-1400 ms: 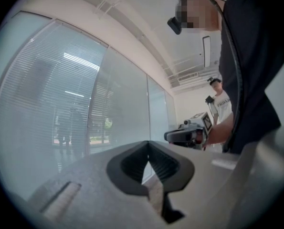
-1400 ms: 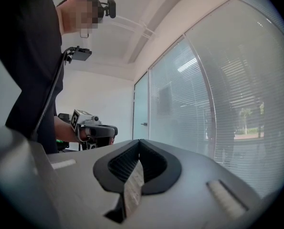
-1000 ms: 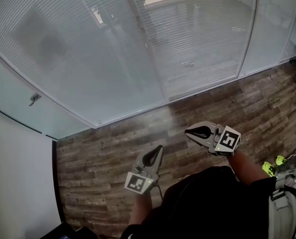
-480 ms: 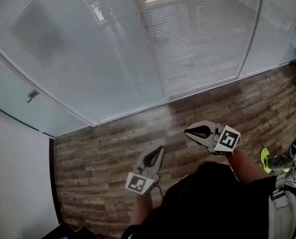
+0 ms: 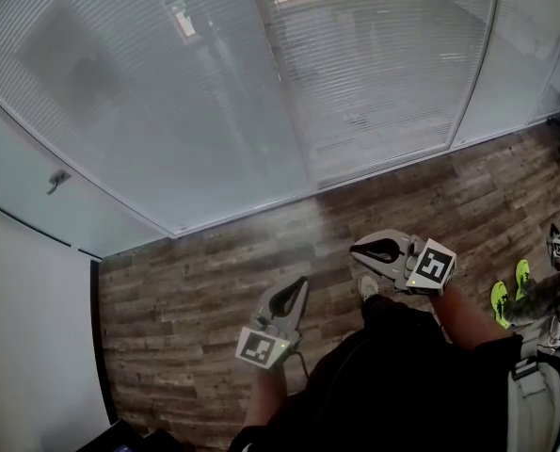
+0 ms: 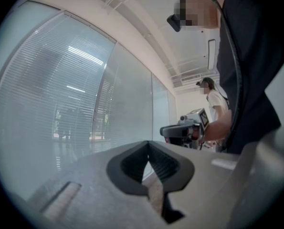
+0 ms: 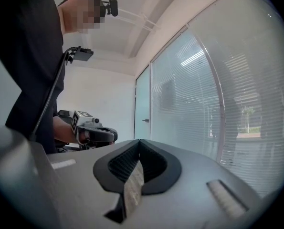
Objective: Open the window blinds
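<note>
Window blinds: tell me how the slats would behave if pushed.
The blinds are many thin horizontal slats, so they would probably feel light and flex or sway rather than resist. A hard push might kink them. Reflections on the surface hint at glass in front, which may block any touch.

The floor (image 5: 195, 281) is made of brown wood planks, some dark and some light. A big glass wall (image 5: 392, 64) runs along it. Blinds (image 5: 167, 92) cover the glass, so it looks grey and foggy. Thin white posts (image 5: 474, 64) split the glass into parts. At the left end is a glass door (image 5: 35, 205) with a small handle (image 5: 58, 181). Next to the door is a plain white wall (image 5: 25, 347). The ceiling (image 7: 146, 13) is white. Long lamps (image 6: 84, 56) shine back in the glass. A bit of daylight shows through at the top.
</note>
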Demonstrator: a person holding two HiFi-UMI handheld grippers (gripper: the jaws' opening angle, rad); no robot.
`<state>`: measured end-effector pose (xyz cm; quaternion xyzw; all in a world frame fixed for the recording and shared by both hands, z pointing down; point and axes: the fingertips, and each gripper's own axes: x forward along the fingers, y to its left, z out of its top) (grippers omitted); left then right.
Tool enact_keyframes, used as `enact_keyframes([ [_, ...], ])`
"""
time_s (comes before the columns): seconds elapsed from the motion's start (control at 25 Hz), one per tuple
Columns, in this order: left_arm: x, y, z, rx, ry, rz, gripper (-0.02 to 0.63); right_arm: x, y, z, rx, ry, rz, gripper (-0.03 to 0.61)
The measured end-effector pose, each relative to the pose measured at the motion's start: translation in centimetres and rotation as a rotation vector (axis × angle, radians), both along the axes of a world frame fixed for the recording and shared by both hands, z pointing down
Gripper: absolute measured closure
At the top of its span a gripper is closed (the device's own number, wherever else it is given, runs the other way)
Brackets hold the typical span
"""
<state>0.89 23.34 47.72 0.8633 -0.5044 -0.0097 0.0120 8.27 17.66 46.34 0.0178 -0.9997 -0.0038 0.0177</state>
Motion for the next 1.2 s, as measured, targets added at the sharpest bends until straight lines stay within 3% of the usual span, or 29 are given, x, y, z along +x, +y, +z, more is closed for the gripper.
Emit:
enact_keyframes([
  [0.48,-1.5,-5.6,-0.2,-0.032,-0.042,-0.04,0.609,-2.0,-5.7,0.1,-0.021,-0.033,-0.042,0.574],
  [0.72,-2.4,-9.3,-1.3,-0.028,-0.066,-0.059,0.609,-3.7,-9.8,-1.7,-0.03,-0.099,-0.06,0.574],
  [1.2,-3.1,-16.9,-2.6,-0.035,-0.068,-0.123,0.609,-4.5,-16.7,-2.2,-0.001,-0.068,-0.159,0.574],
])
